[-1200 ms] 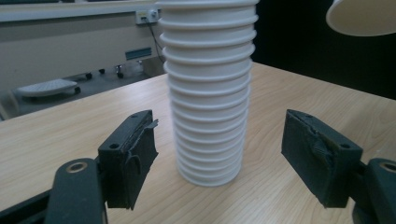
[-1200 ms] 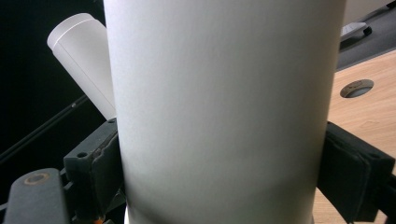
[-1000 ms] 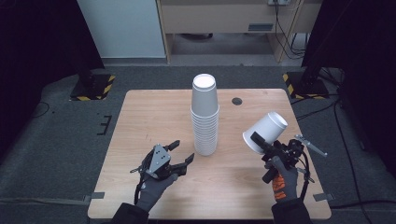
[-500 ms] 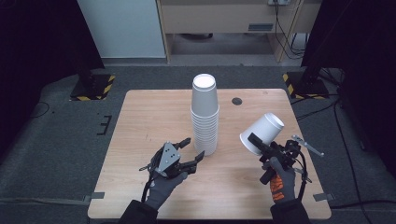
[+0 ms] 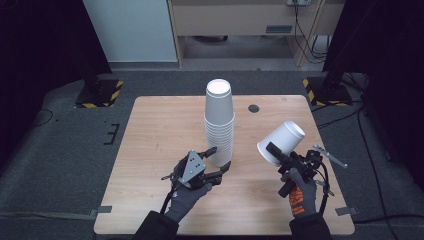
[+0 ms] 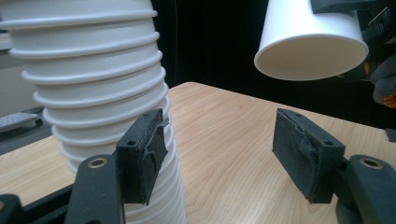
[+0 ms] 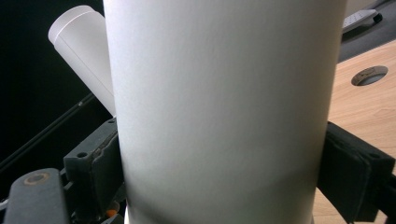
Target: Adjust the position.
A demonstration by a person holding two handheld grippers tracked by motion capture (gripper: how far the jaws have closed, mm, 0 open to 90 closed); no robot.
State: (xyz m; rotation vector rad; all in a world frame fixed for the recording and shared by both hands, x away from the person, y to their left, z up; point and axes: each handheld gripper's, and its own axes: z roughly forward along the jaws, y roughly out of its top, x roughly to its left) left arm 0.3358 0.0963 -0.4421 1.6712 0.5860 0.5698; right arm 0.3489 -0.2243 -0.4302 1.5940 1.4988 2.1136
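Nearest the person, the left gripper (image 5: 218, 161) sits low at the foot of the stack of white cups (image 5: 219, 122), jaws parted and just closing a little, one pad overlapping the stack's lower rims, contact unclear. Beside it, the right gripper (image 5: 274, 151) clamps a single white cup (image 5: 281, 142), tilted above the table (image 5: 155, 130). That cup hides most of the stack in the right gripper view.
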